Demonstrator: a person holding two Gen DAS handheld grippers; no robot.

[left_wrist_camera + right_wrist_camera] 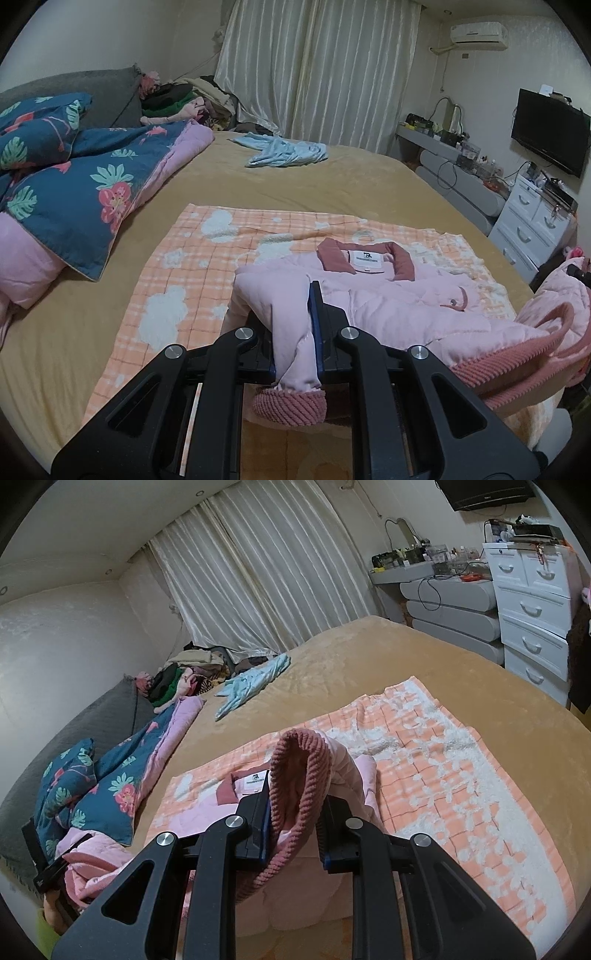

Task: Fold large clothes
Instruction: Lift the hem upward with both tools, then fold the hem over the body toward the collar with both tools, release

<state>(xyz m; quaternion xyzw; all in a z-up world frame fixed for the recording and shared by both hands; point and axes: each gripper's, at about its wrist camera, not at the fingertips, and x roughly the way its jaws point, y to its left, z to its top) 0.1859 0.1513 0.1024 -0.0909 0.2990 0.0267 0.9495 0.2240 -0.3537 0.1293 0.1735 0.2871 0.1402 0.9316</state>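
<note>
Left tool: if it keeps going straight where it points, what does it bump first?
Probably the pale pink padded jacket it already grips by a sleeve; the jacket's body lies straight ahead on the orange checked blanket.

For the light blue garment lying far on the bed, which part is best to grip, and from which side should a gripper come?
Probably the edge nearest the orange checked blanket. The light blue garment lies crumpled on the tan bedspread with folds raised, so a gripper coming low from the blanket side could pinch a raised fold. Both grippers are now occupied: the left gripper and right gripper are shut on the pink jacket.

Pink padded jacket [388,295] (darker ribbed cuffs) lies collar-up on the blanket.
</note>
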